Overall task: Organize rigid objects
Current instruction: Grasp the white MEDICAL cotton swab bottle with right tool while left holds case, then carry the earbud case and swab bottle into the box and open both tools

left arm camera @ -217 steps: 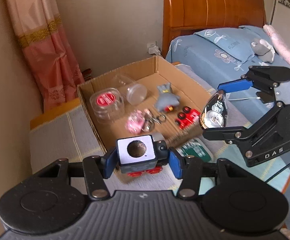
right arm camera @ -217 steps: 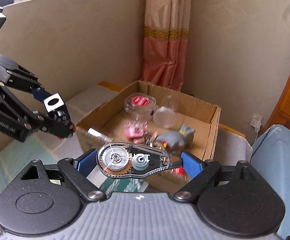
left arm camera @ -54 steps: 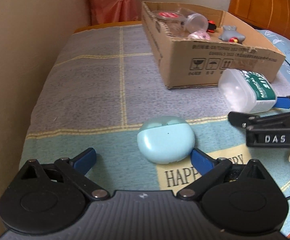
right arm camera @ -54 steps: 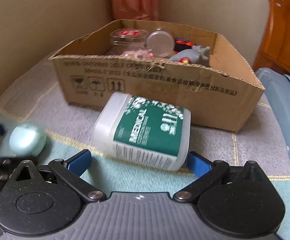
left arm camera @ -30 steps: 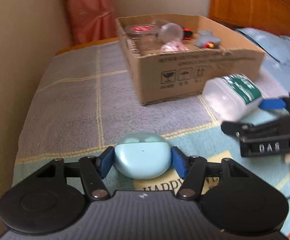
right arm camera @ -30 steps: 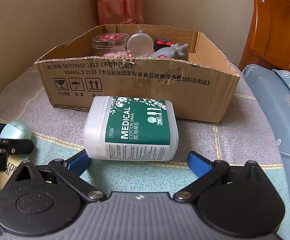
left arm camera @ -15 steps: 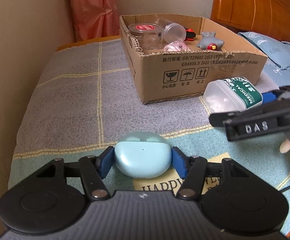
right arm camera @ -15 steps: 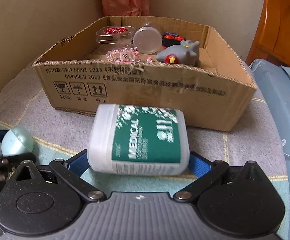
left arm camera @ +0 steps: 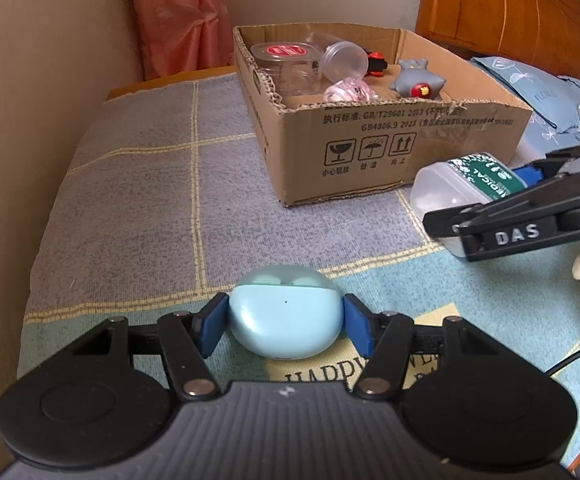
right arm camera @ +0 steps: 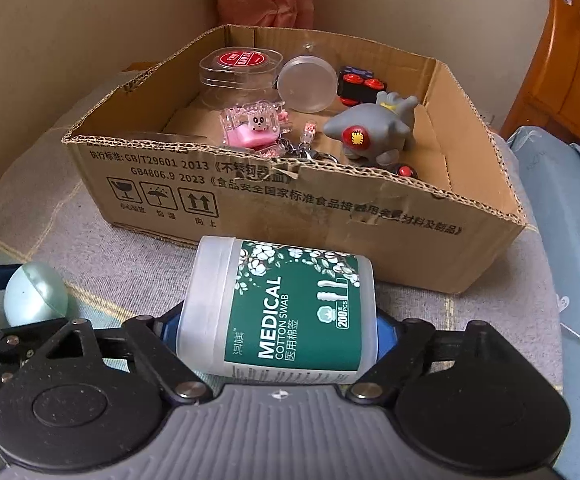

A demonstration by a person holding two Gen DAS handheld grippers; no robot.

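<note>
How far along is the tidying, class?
Done: jar, keychain and toy lie in the box. In hand: left gripper grips the earbud case; right gripper grips the swab tub. Left: boxing both.

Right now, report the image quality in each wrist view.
Left wrist view: sharp, even daylight; fisheye bends the wall and cardboard box; earbud case crisp. Right wrist view: cotton swab box label readable, clear plastic jar shows mild glare, edges curve.
</note>
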